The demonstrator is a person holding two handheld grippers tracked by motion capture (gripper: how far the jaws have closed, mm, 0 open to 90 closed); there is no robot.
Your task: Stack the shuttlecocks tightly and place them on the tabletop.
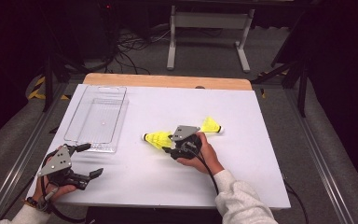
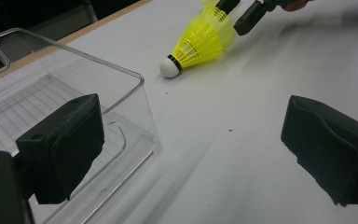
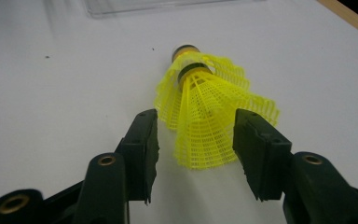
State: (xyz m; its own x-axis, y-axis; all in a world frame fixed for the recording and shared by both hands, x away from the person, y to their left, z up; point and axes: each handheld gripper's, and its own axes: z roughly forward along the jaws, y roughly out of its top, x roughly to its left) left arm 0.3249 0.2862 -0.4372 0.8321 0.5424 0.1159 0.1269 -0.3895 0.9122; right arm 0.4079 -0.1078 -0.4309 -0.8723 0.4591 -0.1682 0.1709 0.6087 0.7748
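Right gripper fingers spread astride the shuttlecock; closing could crush its skirt. Left gripper fingers spread, empty.

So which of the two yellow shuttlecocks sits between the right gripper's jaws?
The left shuttlecock, nearer the clear tray; the right gripper straddles its skirt. The other shuttlecock lies beyond the hand.

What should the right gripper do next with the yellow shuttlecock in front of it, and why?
Probably ease the right gripper back and away. Its jaws stand apart on either side of the shuttlecock's skirt without pressing it, and the shuttlecock lies on the white table, so it looks released. The clear tray stands off to the side.
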